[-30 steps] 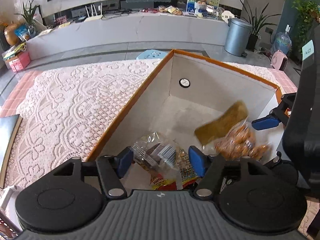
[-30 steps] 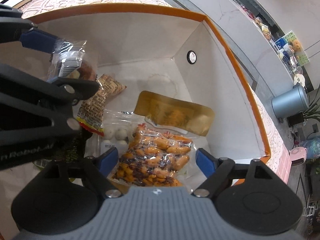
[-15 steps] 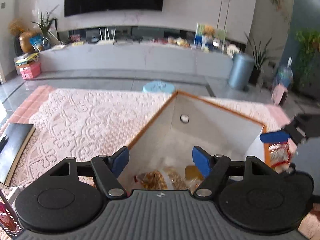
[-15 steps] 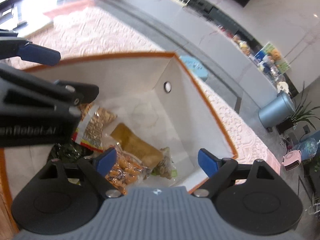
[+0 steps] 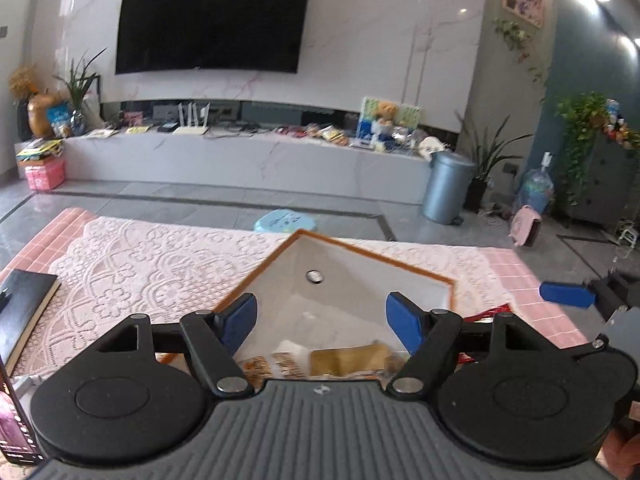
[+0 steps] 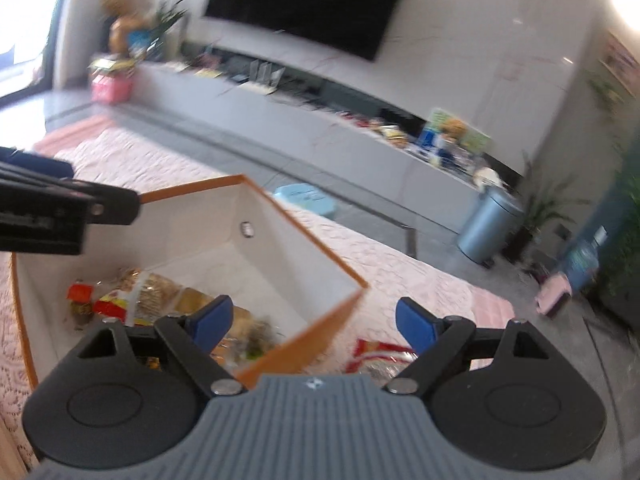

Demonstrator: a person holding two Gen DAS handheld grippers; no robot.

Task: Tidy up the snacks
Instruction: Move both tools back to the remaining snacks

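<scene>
living room, pink lace tablecloth over a table, black tv on a marble wall, long grey console cluttered with stuff, grey bin on the floor, dark book at the table's left edge. orange-rimmed white box sits on the cloth, snack packs piled on its floor. left gripper above the box's near side, fingers spread, nothing between them; gold pouch right below it in the box. right gripper over the box's right corner, spread and empty. red snack bag lies outside the box on the cloth, just under the right finger. right view is blurry.
</scene>
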